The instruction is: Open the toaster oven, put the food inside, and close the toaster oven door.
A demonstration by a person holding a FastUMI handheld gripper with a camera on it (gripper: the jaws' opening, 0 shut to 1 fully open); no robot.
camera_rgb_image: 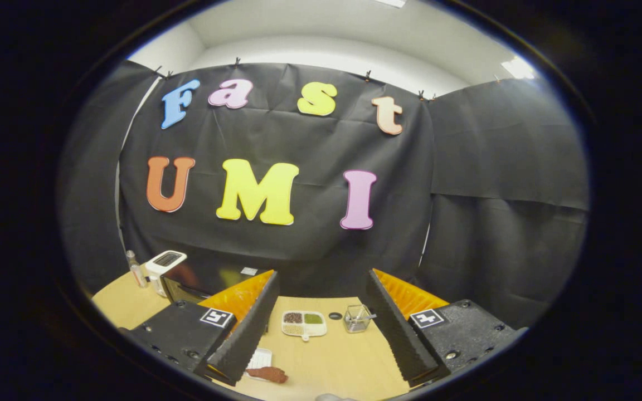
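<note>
Gripper (321, 328) spread wide above the table (343, 362), toaster oven (198, 281) beyond its left finger

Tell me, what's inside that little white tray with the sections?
The white tray between the open gripper's fingers holds dark brown, green and pale bits, one per section. What they are is too small to tell.

Toaster oven (198, 281) shut; brown food (268, 374) on table.
</note>
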